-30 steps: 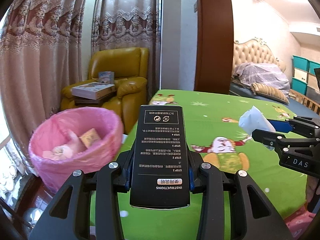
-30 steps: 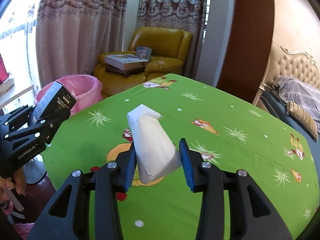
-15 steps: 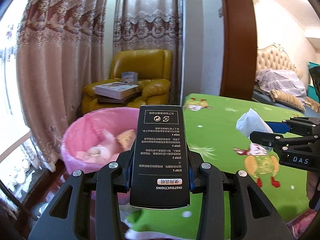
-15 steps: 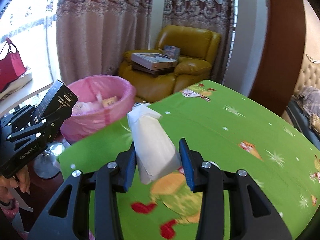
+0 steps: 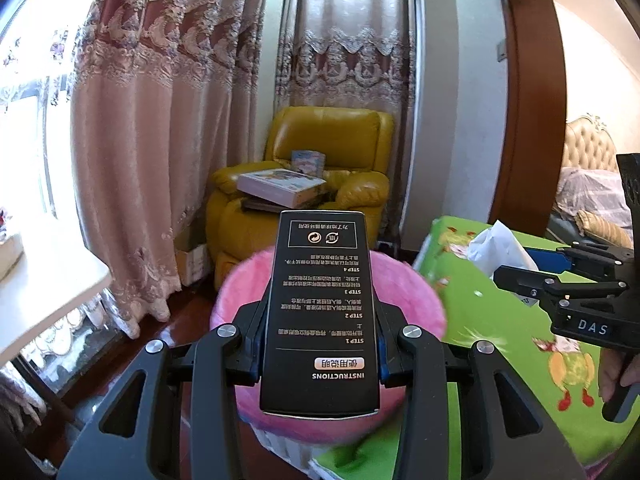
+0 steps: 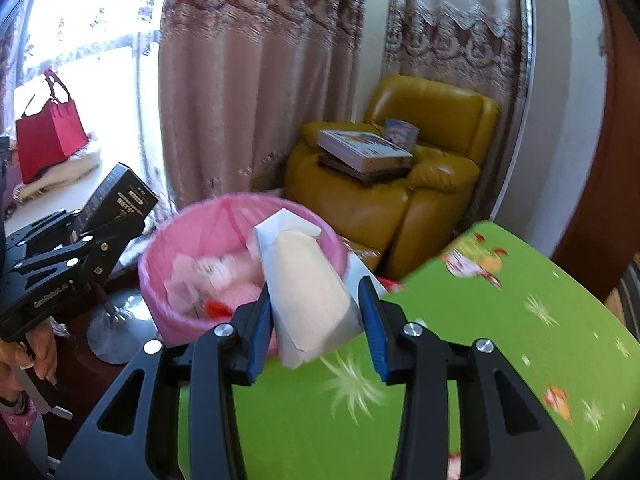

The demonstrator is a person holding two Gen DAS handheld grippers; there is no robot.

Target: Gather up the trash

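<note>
My left gripper (image 5: 320, 312) is shut on a black box (image 5: 320, 312) printed with instructions, held over the near rim of a pink-lined trash bin (image 5: 240, 292). In the right wrist view that box (image 6: 116, 204) and left gripper (image 6: 86, 256) hang at the left, beside the bin (image 6: 168, 276). My right gripper (image 6: 316, 308) is shut on a white crumpled paper wrapper (image 6: 308, 296), which hangs at the bin's right rim. The same wrapper (image 5: 496, 252) shows at the right of the left wrist view. Paper scraps lie inside the bin.
A table under a green cartoon cloth (image 6: 500, 340) stands right of the bin. Behind is a yellow armchair (image 6: 432, 176) carrying a flat box (image 6: 360, 148). Curtains (image 5: 152, 140) hang along the back. A red bag (image 6: 48, 132) sits at the window. A chrome stand base (image 6: 116, 328) rests on the floor.
Both grippers have swung left off the green table toward the pink bin, each still gripping its item. The bin now sits straight ahead of both.
</note>
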